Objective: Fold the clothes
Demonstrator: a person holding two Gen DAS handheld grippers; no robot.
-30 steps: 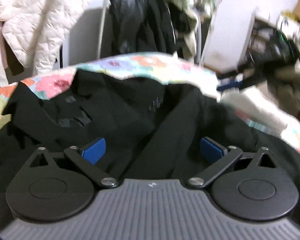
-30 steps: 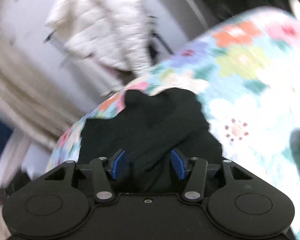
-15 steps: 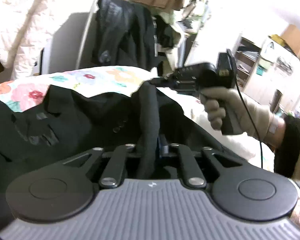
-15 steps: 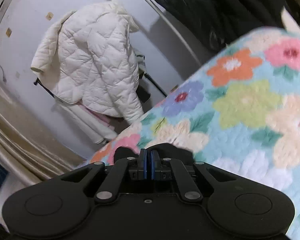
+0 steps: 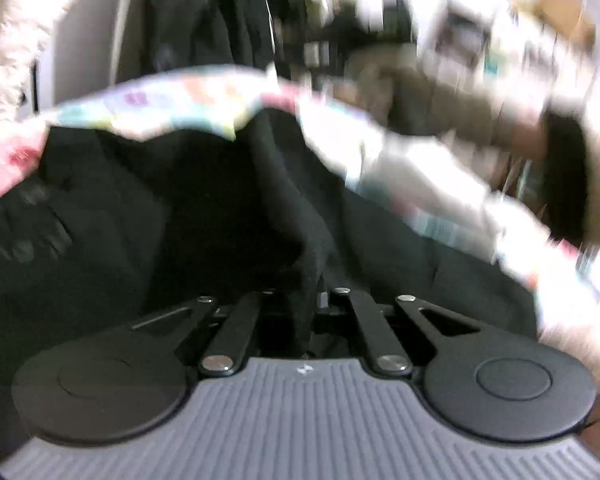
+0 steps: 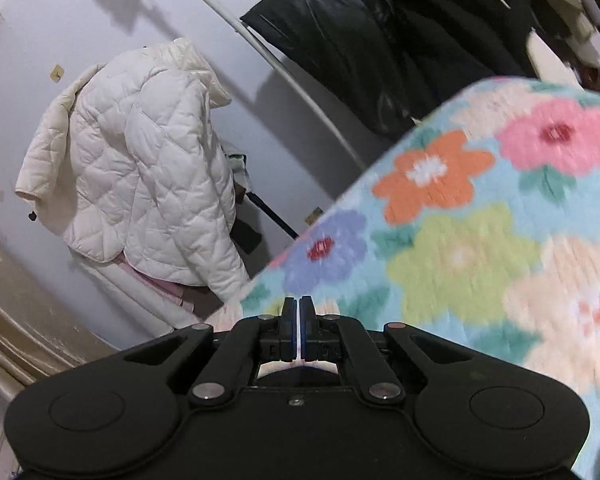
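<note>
Mid-fold, I judge: the left gripper (image 5: 306,300) has its jaws clenched on a ridge of the black garment (image 5: 148,216) spread over the floral blanket (image 6: 480,240), the right gripper (image 6: 299,312) is pressed closed and empty, so next carry the fold across.

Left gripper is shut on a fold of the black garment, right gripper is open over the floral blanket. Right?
Not quite. The right gripper is shut, pads together with nothing visible between them, per the right wrist view. The rest holds: left gripper clamps the black garment, floral blanket below.
</note>
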